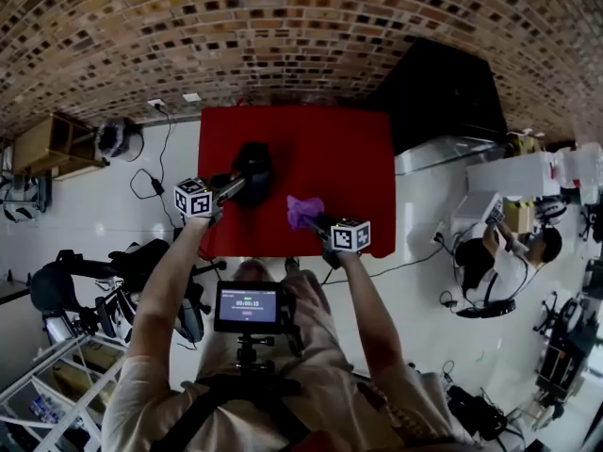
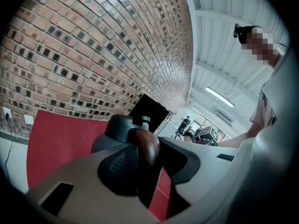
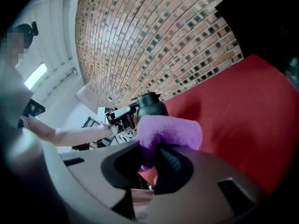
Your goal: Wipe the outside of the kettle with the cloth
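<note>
A dark kettle [image 1: 252,169] stands on the red table [image 1: 349,149], left of its middle. My left gripper [image 1: 234,186] reaches it from the near left. In the left gripper view the jaws [image 2: 142,164] are shut on the kettle's brown handle [image 2: 148,146], with the grey lid [image 2: 122,124] just beyond. My right gripper [image 1: 313,220] is to the kettle's right, shut on a purple cloth [image 1: 303,209]. In the right gripper view the cloth [image 3: 170,132] bulges out over the jaws [image 3: 152,164]. The kettle [image 3: 149,106] is a short way ahead of it, not touching.
A brick wall [image 1: 283,36] runs behind the table. A large black panel [image 1: 438,92] stands at the table's far right corner. A person [image 1: 499,257] sits on the white floor at the right. A wooden shelf [image 1: 52,144] and cables lie at the left.
</note>
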`<state>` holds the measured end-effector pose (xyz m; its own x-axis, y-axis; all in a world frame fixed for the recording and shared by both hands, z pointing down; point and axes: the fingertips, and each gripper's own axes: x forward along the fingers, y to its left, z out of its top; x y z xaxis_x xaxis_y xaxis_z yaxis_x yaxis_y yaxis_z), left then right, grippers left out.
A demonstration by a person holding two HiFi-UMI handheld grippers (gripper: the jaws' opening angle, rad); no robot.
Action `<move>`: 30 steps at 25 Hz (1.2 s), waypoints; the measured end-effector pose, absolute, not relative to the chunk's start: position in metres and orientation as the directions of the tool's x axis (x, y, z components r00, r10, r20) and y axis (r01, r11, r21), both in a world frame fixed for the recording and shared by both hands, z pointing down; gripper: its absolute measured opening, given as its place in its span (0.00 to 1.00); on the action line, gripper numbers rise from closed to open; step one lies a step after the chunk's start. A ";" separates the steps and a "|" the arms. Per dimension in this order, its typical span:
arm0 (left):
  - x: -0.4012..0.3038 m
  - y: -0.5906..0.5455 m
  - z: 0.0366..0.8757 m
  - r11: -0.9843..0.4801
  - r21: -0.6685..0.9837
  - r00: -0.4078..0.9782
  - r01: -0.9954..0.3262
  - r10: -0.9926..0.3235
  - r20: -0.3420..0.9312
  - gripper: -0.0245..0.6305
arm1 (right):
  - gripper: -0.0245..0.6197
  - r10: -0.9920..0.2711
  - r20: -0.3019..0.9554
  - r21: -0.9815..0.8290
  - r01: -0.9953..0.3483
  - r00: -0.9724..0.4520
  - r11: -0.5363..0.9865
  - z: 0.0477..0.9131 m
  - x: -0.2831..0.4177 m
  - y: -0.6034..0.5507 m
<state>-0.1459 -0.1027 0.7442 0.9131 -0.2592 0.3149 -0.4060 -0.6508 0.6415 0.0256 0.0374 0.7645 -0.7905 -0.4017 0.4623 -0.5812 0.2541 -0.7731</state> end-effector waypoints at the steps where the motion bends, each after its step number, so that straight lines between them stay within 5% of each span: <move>1: -0.143 -0.103 0.749 -0.654 0.639 0.913 -0.405 -0.256 0.317 0.22 | 0.15 -0.403 0.465 -0.779 -0.581 -0.788 0.237 0.768 0.028 0.043; 13: -0.135 -0.088 0.770 -0.699 0.562 0.897 -0.442 -0.335 0.289 0.23 | 0.15 -0.387 0.472 -0.792 -0.574 -0.792 0.207 0.777 0.032 0.061; 18: -0.149 -0.048 0.789 -0.734 0.493 0.873 -0.467 -0.297 0.386 0.24 | 0.15 -0.363 0.460 -0.805 -0.553 -0.810 0.214 0.782 0.023 0.062; 30: -0.198 -0.026 0.815 -0.605 0.405 0.710 -0.685 -0.431 0.557 0.44 | 0.15 -0.321 0.459 -0.801 -0.542 -0.829 0.255 0.777 0.012 0.069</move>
<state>-0.1978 -0.0260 0.8151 0.7100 -0.4310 0.5570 -0.6853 -0.6051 0.4053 0.0116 0.0694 0.7773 -0.8287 -0.3211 0.4585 -0.5419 0.2549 -0.8008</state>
